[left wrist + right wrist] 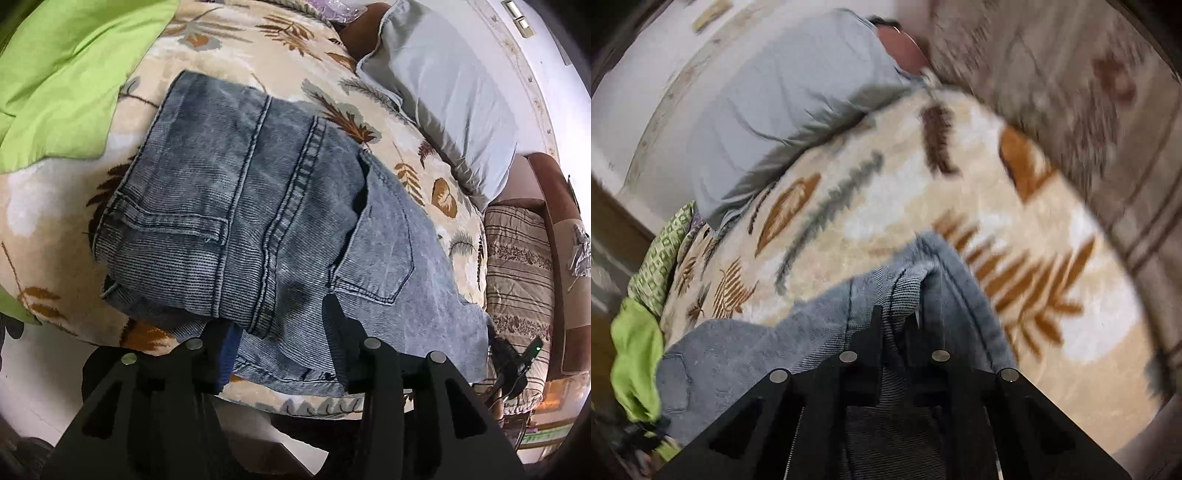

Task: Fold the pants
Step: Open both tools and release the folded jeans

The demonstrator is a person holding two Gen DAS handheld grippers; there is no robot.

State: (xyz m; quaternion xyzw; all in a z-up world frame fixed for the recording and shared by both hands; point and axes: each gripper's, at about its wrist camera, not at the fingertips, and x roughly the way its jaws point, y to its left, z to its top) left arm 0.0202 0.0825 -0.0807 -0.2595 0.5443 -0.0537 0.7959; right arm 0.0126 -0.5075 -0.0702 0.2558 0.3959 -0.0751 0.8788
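Grey-blue jeans [236,206] lie folded on a leaf-patterned blanket [240,48], back pockets and seat seam facing up. In the left wrist view my left gripper [277,317] hangs at the jeans' near edge. Its jaws stand apart with the denim hem lying loosely between them, one fingertip [332,306] resting on the cloth. In the blurred right wrist view my right gripper [897,314] is shut on a bunched fold of the jeans [923,266], lifted a little off the blanket [923,192]. The rest of the denim trails to the left below it.
A bright green cloth [66,74] lies at the far left of the bed. A grey pillow [443,110] sits at the back right, with a brown striped quilt [517,258] beside it. The bed's near edge [314,402] runs just under the left gripper.
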